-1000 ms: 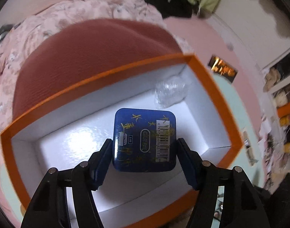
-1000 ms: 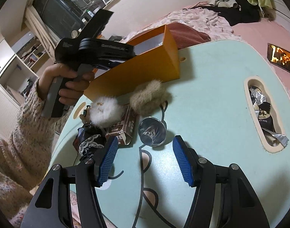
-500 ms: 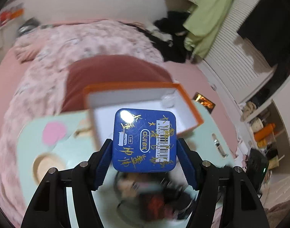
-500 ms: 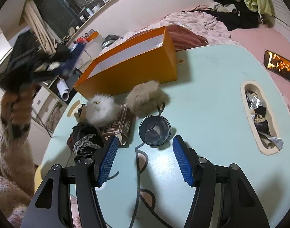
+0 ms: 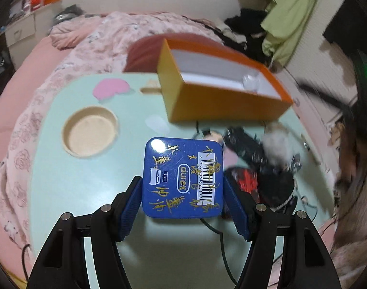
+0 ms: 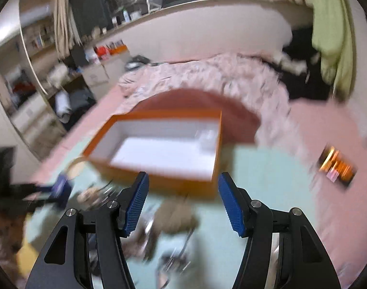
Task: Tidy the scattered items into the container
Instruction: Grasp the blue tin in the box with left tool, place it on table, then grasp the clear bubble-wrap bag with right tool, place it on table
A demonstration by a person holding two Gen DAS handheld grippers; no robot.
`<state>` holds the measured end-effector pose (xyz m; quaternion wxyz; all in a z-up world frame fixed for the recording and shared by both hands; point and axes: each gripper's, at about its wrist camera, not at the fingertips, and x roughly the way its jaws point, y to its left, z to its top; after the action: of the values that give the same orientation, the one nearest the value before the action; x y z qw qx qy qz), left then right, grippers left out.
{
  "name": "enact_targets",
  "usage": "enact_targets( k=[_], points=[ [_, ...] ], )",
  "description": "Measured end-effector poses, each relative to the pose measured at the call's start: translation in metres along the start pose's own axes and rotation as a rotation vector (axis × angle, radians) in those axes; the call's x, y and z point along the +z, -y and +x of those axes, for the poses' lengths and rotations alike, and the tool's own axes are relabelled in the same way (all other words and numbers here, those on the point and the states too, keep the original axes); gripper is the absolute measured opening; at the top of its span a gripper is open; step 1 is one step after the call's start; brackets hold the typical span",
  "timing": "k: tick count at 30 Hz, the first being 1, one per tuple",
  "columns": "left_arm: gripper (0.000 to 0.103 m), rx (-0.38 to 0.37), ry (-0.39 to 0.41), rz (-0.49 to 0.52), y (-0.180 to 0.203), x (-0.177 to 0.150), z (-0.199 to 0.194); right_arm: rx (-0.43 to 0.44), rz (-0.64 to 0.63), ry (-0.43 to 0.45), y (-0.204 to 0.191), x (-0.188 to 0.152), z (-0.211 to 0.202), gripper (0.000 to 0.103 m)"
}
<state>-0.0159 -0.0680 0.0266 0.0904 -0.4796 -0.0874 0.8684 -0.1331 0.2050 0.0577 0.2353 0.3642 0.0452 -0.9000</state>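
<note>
My left gripper is shut on a blue square tin with gold writing, held above the mint-green table, apart from the orange box. The box is white inside and holds a small clear thing. To the right of the tin lie a white fluffy ball, black lacy items and a red pack. My right gripper is open and empty, up above the table and facing the orange box. A tan fluffy ball lies blurred below it.
The table has a round recess and a pink shape left of the box. A black cable runs under the tin. Behind the box are a dark red cushion and a pink quilt.
My left gripper drew back from over the box's inside to above the table, tin still gripped. My right gripper rose and tilted up from the metal cup toward the box; its view is blurred.
</note>
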Motion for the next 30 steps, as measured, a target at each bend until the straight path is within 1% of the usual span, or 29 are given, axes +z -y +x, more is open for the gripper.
enact_targets(
  k=[2,4,5,6,7,8,11,13,14,15,16,19,21,23,26,28,30],
  points=[
    [0.067,0.007,-0.005,0.011,0.005,-0.006,0.005,-0.094,-0.1,-0.046,-0.015,0.024,0.025,0.06],
    [0.068,0.009,-0.002,0.013,0.007,-0.01,0.008,-0.134,-0.169,-0.118,-0.024,0.039,0.058,0.054],
    [0.071,0.006,0.003,0.016,0.007,-0.011,0.008,-0.151,-0.191,-0.163,-0.027,0.044,0.076,0.052],
    [0.073,0.003,0.009,0.017,0.006,-0.012,0.008,-0.172,-0.205,-0.212,-0.028,0.048,0.093,0.045],
    [0.076,0.002,0.016,0.017,0.006,-0.012,0.007,-0.193,-0.218,-0.254,-0.029,0.05,0.108,0.042],
    [0.078,0.002,0.025,0.017,0.005,-0.012,0.007,-0.214,-0.231,-0.283,-0.031,0.051,0.12,0.042],
    [0.078,-0.012,0.038,0.005,0.001,-0.012,0.007,-0.325,-0.26,-0.335,-0.03,0.049,0.145,0.042],
    [0.08,-0.02,0.049,-0.002,-0.001,-0.012,0.008,-0.372,-0.274,-0.381,-0.027,0.045,0.159,0.035],
    [0.08,-0.022,0.051,-0.004,-0.001,-0.011,0.008,-0.413,-0.305,-0.38,-0.029,0.044,0.162,0.032],
    [0.08,-0.022,0.054,-0.006,-0.002,-0.011,0.008,-0.438,-0.34,-0.383,-0.031,0.043,0.163,0.031],
    [0.08,-0.021,0.057,-0.007,-0.002,-0.011,0.009,-0.443,-0.362,-0.384,-0.034,0.042,0.162,0.028],
    [0.08,-0.02,0.062,-0.014,-0.002,-0.01,0.009,-0.418,-0.342,-0.37,-0.033,0.043,0.156,0.023],
    [0.08,-0.024,0.065,-0.024,-0.003,-0.01,0.009,-0.357,-0.281,-0.336,-0.028,0.048,0.146,0.023],
    [0.08,-0.031,0.071,-0.029,-0.004,-0.01,0.007,-0.288,-0.218,-0.264,-0.029,0.055,0.13,0.023],
    [0.08,-0.018,0.088,-0.017,-0.005,-0.008,0.001,-0.16,-0.132,-0.139,-0.032,0.06,0.091,0.023],
    [0.08,-0.005,0.103,-0.016,-0.005,-0.007,-0.004,-0.075,-0.097,-0.067,-0.036,0.061,0.063,0.023],
    [0.081,-0.004,0.116,-0.025,-0.006,-0.007,-0.008,-0.001,-0.08,-0.023,-0.044,0.053,0.034,0.023]
  ],
)
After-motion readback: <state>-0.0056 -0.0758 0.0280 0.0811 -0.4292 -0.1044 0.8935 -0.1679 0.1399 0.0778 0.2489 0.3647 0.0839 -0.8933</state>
